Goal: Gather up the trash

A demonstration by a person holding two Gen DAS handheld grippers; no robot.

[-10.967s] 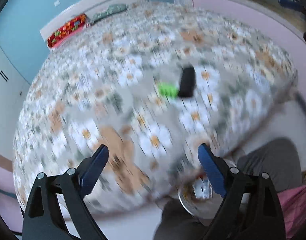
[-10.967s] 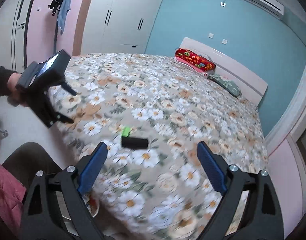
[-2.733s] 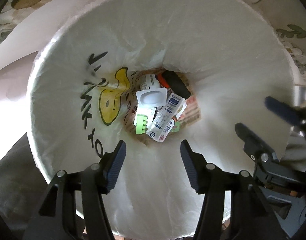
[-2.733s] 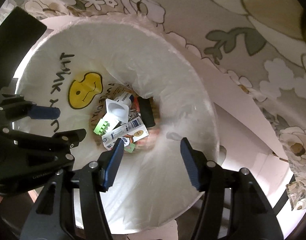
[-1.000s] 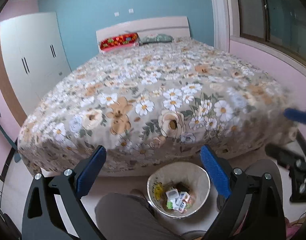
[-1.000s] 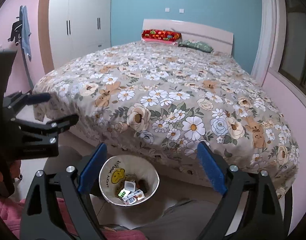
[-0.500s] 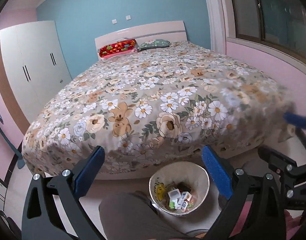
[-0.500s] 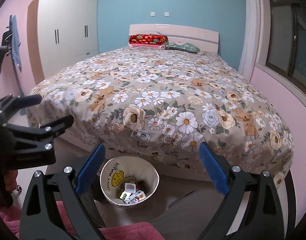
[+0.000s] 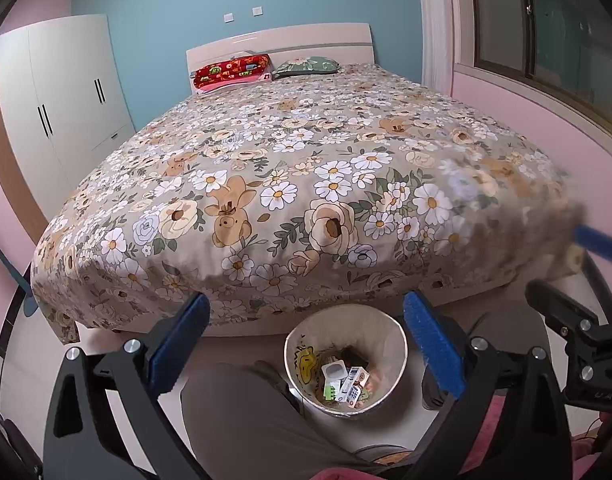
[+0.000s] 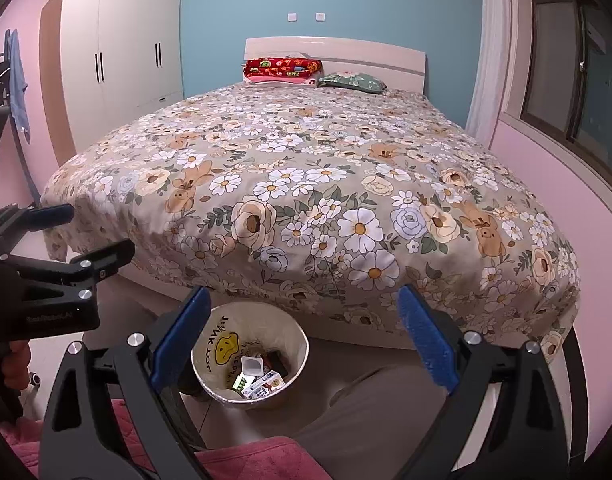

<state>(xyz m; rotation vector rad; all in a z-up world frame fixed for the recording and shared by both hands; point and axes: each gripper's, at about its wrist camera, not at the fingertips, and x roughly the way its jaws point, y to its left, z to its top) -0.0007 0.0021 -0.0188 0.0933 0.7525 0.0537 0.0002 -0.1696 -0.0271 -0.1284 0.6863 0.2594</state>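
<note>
Both my tools, left tool [image 9: 301, 342] and right tool [image 10: 301, 340], hang spread and empty above the bin [image 10: 293, 344] on the floor, which holds the trash [image 10: 261, 380]. The bedspread [image 10: 306, 184] looks bare, so the risk is a scrap missed among its busy flowers, or my knee tipping the bin.

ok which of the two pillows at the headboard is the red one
The red pillow is the taller, cartoon-patterned one nearer the wardrobe; the green floral pillow lies flatter, on the window side.

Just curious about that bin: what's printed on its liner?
A yellow smiley face with black lettering on the white liner of the bin, clearest in the right wrist view.
</note>
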